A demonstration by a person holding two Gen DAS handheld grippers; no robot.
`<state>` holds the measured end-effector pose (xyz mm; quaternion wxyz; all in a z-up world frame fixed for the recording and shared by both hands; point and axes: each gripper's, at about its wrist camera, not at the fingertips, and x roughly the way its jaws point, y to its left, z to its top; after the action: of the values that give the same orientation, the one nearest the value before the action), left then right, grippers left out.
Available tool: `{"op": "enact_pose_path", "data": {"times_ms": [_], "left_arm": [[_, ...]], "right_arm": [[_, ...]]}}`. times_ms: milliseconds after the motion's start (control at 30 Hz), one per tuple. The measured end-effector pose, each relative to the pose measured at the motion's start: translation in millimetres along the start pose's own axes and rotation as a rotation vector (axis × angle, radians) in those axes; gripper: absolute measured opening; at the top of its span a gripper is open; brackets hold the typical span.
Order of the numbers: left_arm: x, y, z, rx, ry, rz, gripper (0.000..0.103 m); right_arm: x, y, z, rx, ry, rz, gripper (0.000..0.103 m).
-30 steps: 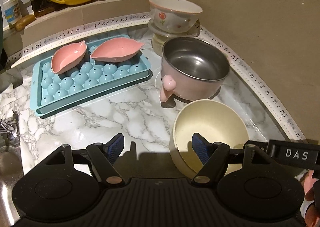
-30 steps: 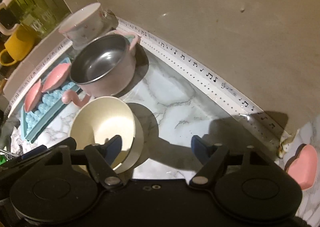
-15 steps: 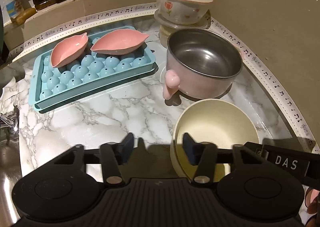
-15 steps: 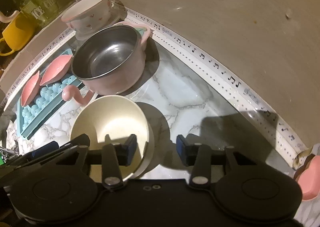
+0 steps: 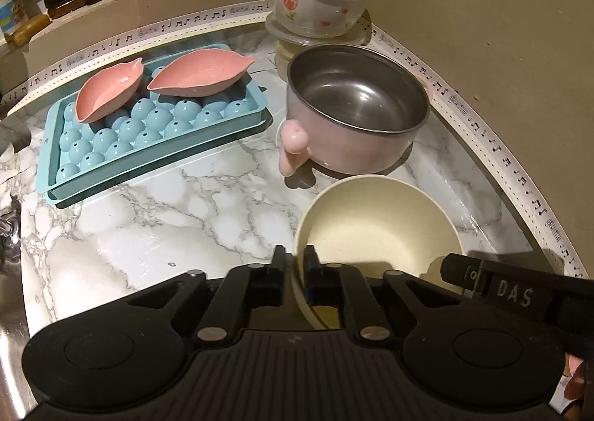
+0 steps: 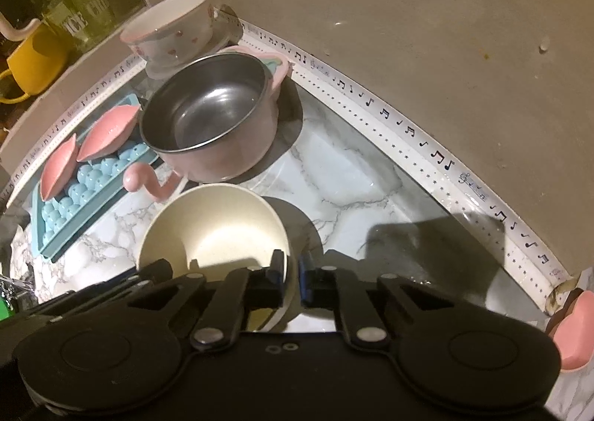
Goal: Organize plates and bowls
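Left gripper (image 5: 294,261) is closed on the near-left rim of the cream bowl (image 5: 378,228), one finger inside, one outside. Right gripper (image 6: 291,267) clamps the near-right rim likewise. The bowl sits on the marble counter (image 5: 159,220), just in front of the empty pink steel-lined pot (image 5: 352,113). Only the right wrist view shows the pot's far handle (image 6: 280,68). The blue tray (image 5: 156,146) carries two empty pink leaf dishes (image 5: 200,74).
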<state>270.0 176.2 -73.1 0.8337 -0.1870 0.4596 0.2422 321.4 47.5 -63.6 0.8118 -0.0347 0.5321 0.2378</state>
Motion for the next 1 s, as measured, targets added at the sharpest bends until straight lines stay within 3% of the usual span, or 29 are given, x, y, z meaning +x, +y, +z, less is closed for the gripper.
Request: {"op": "enact_pose_path", "data": {"times_ms": [533, 1000], "left_arm": [[-26.7, -5.9, -10.6, 0.031, -0.011, -0.064, 0.005], [-90.2, -20.2, -35.2, 0.128, -0.049, -0.154, 0.005]], "right_arm": [[-23.5, -5.0, -10.8, 0.007, -0.038, -0.036, 0.002], [-87.3, -24.3, -41.1, 0.092, -0.099, -0.048, 0.003]]}}
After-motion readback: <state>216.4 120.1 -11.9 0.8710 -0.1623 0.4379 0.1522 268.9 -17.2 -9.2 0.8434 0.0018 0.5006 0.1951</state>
